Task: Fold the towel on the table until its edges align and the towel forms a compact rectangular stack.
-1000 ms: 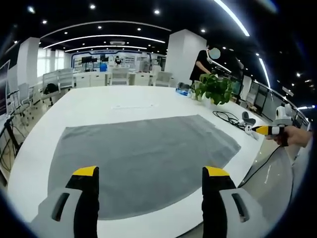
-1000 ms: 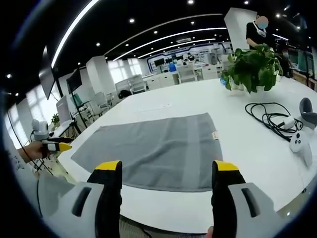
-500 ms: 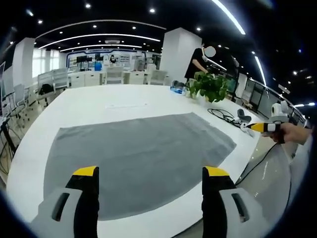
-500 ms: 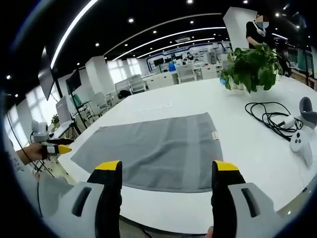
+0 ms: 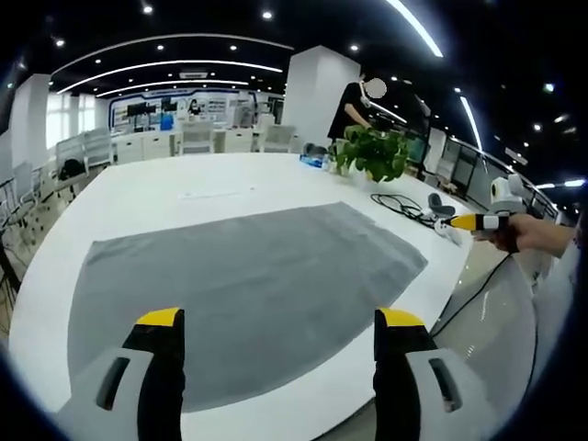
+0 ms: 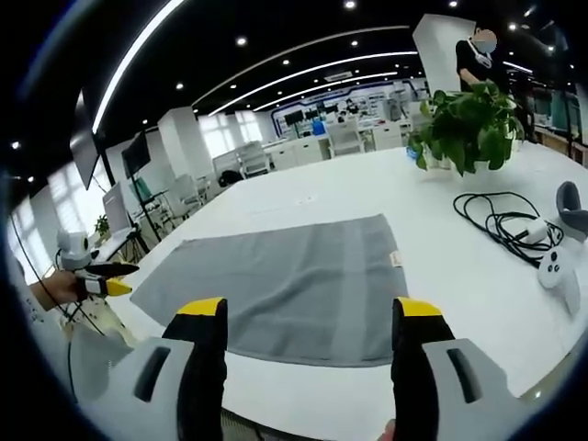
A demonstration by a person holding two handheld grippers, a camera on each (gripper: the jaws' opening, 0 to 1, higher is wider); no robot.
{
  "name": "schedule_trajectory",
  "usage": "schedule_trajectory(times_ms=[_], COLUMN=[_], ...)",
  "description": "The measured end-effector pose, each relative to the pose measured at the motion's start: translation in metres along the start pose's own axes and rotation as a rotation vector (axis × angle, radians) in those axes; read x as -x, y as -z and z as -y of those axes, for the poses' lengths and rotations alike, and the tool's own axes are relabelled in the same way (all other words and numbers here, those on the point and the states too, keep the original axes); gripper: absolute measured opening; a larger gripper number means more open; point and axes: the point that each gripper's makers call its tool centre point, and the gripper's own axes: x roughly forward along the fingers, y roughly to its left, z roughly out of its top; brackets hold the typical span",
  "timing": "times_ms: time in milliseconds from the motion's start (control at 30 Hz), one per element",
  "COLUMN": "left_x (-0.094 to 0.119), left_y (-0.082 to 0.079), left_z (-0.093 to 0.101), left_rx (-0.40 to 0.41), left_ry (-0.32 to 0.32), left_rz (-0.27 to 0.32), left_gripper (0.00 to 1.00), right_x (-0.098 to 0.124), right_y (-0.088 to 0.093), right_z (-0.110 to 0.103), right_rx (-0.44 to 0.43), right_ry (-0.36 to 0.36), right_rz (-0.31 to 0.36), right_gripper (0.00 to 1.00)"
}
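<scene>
Left gripper view: the grey towel (image 5: pixel 239 294) lies flat, unfolded on the white tabletop (image 5: pixel 184 188); left claw (image 5: pixel 273 320) and right claw (image 6: pixel 308 308) both gape wide, empty, above its near edge — best pinch matching corners together

Bright overhead strip lights (image 5: pixel 418 28), sharp centre, fisheye warp at edges.

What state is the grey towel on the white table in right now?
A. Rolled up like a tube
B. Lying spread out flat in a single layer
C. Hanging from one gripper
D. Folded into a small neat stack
B: the grey towel lies open and flat on the white table, with the left gripper and the right gripper both open and short of it, neither touching it.
</scene>
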Motion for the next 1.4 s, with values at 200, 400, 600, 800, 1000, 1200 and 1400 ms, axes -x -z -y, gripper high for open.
schedule_trajectory(times_ms=[200,400,600,800,1000,1200,1400], left_x=[-0.006,-0.010,-0.014,-0.016,-0.021,-0.029,-0.036], left_y=[-0.003,-0.005,-0.014,-0.029,-0.042,-0.050,-0.053], left_z=[0.012,0.019,0.029,0.049,0.067,0.086,0.099], left_rx=[-0.024,-0.127,-0.127,-0.096,-0.114,-0.117,-0.135], left_ry=[0.031,0.049,0.067,0.102,0.130,0.143,0.152], left_rz=[-0.013,-0.055,-0.039,-0.007,0.011,0.015,0.006], left_gripper=[0.86,0.85,0.85,0.85,0.85,0.85,0.85], right_x=[-0.005,-0.008,-0.014,-0.019,-0.022,-0.026,-0.029], right_y=[-0.006,-0.014,-0.016,-0.020,-0.024,-0.036,-0.042], right_z=[0.005,0.010,0.014,0.021,0.029,0.037,0.045], right_rx=[0.001,0.002,0.000,-0.011,-0.010,0.016,0.050], right_ry=[-0.006,-0.010,-0.024,-0.038,-0.045,-0.066,-0.085], right_rz=[0.007,0.022,0.027,0.036,0.041,0.047,0.036], right_gripper=[0.73,0.72,0.72,0.72,0.72,0.71,0.71])
